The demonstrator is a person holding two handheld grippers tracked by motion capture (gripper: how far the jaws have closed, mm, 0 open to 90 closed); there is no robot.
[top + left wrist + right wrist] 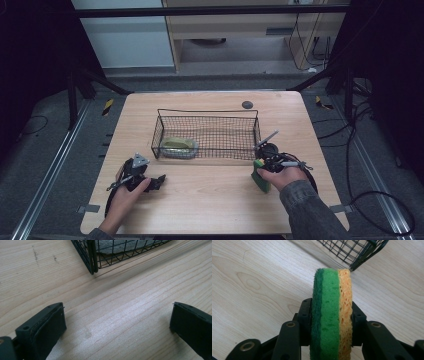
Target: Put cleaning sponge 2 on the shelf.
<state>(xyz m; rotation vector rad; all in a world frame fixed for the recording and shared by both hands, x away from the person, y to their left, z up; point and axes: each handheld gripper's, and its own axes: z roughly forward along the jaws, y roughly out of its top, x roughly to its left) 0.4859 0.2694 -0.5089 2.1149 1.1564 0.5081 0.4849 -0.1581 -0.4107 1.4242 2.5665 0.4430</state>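
A sponge [331, 315] is gripped on edge by the right gripper [331, 322], just in front of a wire basket [207, 131] on a wooden table [215, 200].

The sponge, green on one face and yellow on the other, is pinched between both jaws near the basket's right front corner. The left gripper [117, 327] is held spread and empty above bare wood by the basket's left front corner, where another sponge [178, 146] already lies inside. If the soft sponge is lifted too low, it could be caught on the basket rim and pulled loose.
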